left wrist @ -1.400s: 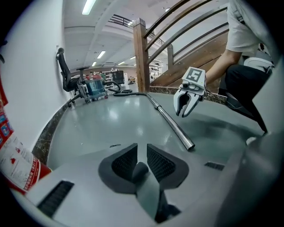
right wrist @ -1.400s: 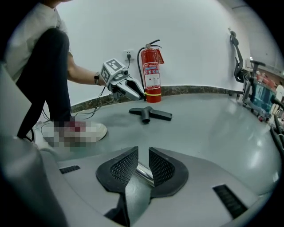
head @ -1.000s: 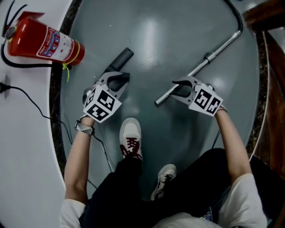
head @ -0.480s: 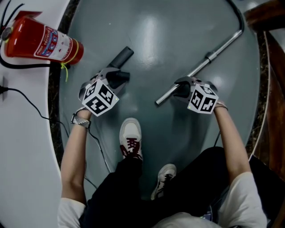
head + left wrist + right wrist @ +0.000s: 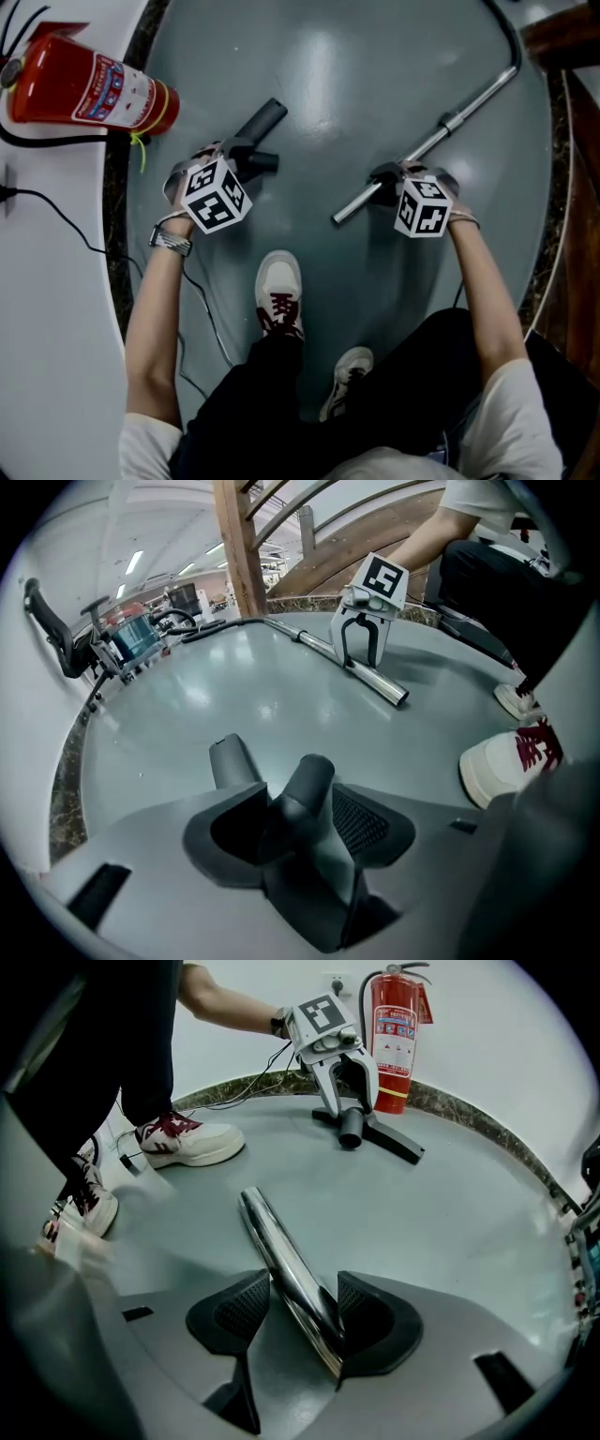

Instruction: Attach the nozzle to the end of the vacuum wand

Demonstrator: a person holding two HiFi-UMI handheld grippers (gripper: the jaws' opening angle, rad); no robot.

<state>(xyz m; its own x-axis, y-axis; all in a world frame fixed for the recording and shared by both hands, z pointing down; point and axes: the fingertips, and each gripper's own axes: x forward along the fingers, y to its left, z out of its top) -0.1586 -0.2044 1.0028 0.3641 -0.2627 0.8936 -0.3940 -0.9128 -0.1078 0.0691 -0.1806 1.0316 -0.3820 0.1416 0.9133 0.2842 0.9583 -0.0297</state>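
Since a second ago both tools have sunk toward the floor and drawn further from the white shoe (image 5: pixel 278 291), and their jaws have just been opening. The left tool (image 5: pixel 246 157) now stands wide astride the dark nozzle (image 5: pixel 260 124), which lies on the grey floor ahead and to the left of the shoe; the nozzle's stub rises between the pads, and the mesh of one pad shows clear of it. The right tool (image 5: pixel 382 180) also stands wide, straddling the chrome vacuum wand (image 5: pixel 469 101) near its open end, ahead and to the right of the shoe (the tube runs on away from the shoe to a black hose). Nozzle and wand lie as they did before, well apart, neither lifted. The red fire extinguisher (image 5: pixel 89 89) lies far left of the shoe, as before.
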